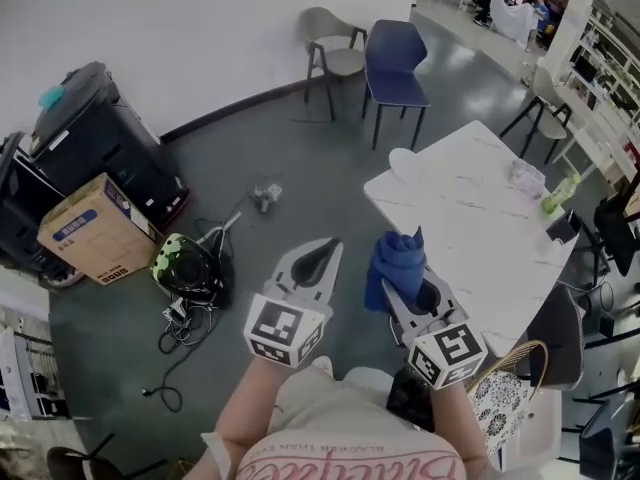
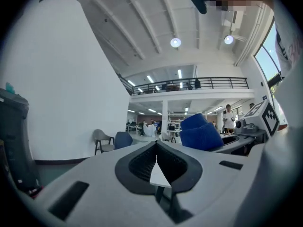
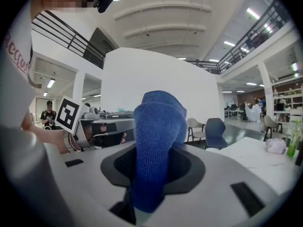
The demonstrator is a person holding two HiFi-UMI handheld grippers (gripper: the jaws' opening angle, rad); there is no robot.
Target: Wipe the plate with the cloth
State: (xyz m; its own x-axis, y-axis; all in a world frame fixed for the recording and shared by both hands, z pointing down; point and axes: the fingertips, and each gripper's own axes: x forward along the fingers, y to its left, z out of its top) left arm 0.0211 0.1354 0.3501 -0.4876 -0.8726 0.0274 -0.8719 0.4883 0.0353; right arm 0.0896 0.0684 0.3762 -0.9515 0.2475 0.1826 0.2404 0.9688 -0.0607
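Observation:
My right gripper (image 1: 404, 280) is shut on a folded blue cloth (image 1: 394, 265), which stands up out of its jaws (image 3: 156, 141). It hangs over the floor just left of a white marble table (image 1: 480, 238). A white plate (image 1: 407, 164) lies on the table's far left corner. My left gripper (image 1: 322, 258) is shut with nothing in it, its jaws meeting in a thin line (image 2: 156, 158). It is held over the grey floor, beside the right one. In the left gripper view the cloth (image 2: 199, 134) shows to the right.
Two chairs (image 1: 370, 58) stand by the wall behind the table. A cardboard box (image 1: 90, 230), a black cabinet (image 1: 95, 138) and a tangle of cables (image 1: 190, 288) lie on the floor at the left. A pale bundle (image 1: 527, 178) and a green bottle (image 1: 560, 194) sit on the table.

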